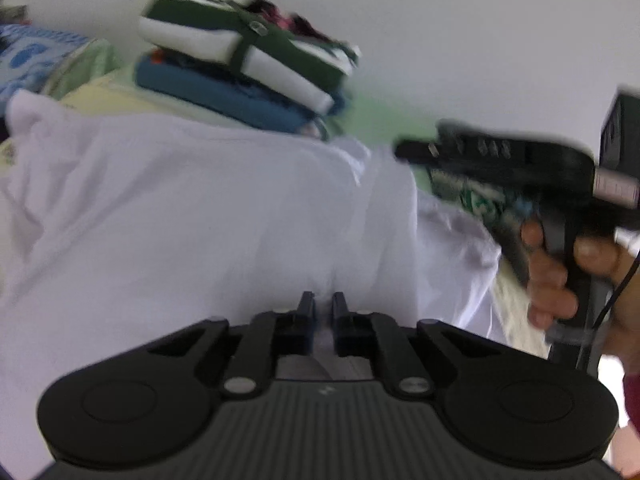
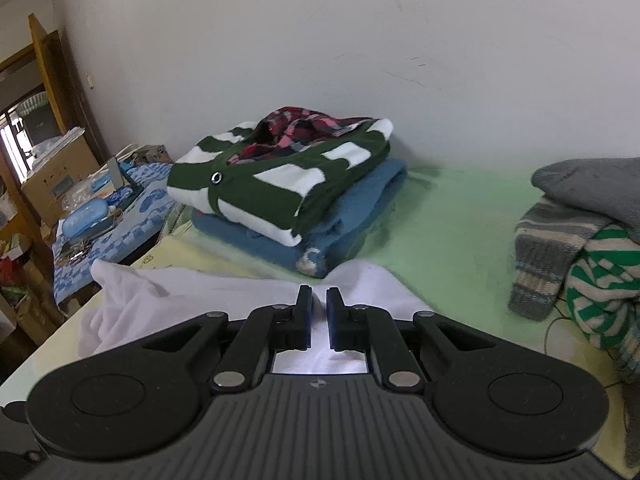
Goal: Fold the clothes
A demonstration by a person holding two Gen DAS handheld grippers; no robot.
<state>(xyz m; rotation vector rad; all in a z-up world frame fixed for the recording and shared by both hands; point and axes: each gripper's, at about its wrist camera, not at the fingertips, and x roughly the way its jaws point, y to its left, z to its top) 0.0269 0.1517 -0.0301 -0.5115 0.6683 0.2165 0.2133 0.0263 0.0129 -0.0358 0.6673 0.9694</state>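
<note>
On the green bed sheet (image 2: 448, 232), the white garment (image 1: 200, 208) is pinched by the left gripper (image 1: 322, 310) and the right gripper (image 2: 319, 308).

White garment (image 2: 192, 292), rumpled, spread on the bed before folded pile (image 2: 288, 192).

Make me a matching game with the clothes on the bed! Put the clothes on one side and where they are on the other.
Clothes:
1. green and white striped cardigan
2. blue sweater
3. white shirt
4. grey knit

Places:
A. at the bottom of the folded stack
B. pinched in both grippers
C. on top of the pile at the right
D. lying on the blue sweater

Pairs: 1-D, 2-A, 3-B, 4-C
</note>
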